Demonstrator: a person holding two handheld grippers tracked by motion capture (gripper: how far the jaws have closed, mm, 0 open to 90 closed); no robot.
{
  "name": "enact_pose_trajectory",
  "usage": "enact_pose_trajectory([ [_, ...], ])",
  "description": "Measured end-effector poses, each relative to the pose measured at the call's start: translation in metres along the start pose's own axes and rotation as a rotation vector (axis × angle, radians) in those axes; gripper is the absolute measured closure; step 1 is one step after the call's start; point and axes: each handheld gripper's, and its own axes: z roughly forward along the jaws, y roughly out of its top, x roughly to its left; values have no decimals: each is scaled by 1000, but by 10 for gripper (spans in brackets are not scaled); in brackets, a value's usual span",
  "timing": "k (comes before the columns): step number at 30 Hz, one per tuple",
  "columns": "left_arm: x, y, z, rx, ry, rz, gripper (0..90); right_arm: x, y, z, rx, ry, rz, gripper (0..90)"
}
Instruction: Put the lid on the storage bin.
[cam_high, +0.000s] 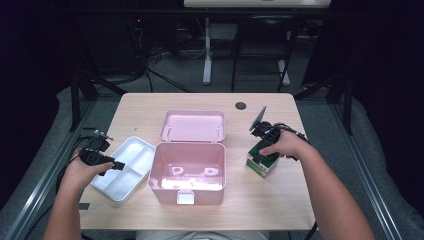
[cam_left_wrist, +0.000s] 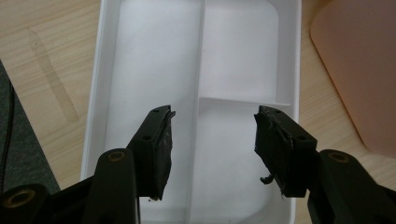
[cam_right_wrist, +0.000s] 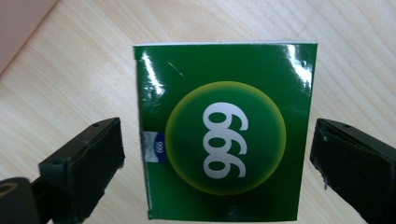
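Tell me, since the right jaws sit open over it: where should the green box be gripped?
Grip the green box across its two long side faces, coming straight down from above. Its flat top faces up, and the open right gripper already straddles those sides with a gap each side.

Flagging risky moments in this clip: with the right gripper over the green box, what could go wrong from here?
1. The right gripper is open with a jaw on either side of the green box and narrow gaps; coming down off-centre, a jaw could land on the top or nudge it.
2. The glossy box might slip if pinched lightly.
3. The pink case stands close beside it; a low carry could clip its wall.
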Motion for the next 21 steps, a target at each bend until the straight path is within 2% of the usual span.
enact_pose_trajectory([
  [9, 1, 0, 0, -5, 4, -3, 456, -6, -4, 10, 16, 22, 25, 116],
  [14, 0, 0, 2, 0, 2, -1, 455, -8, -6, 11, 6, 38, 48, 124],
  [21, 1, -1, 1, -7, 2, -4, 455, -8, -6, 9, 4, 37, 37, 142],
])
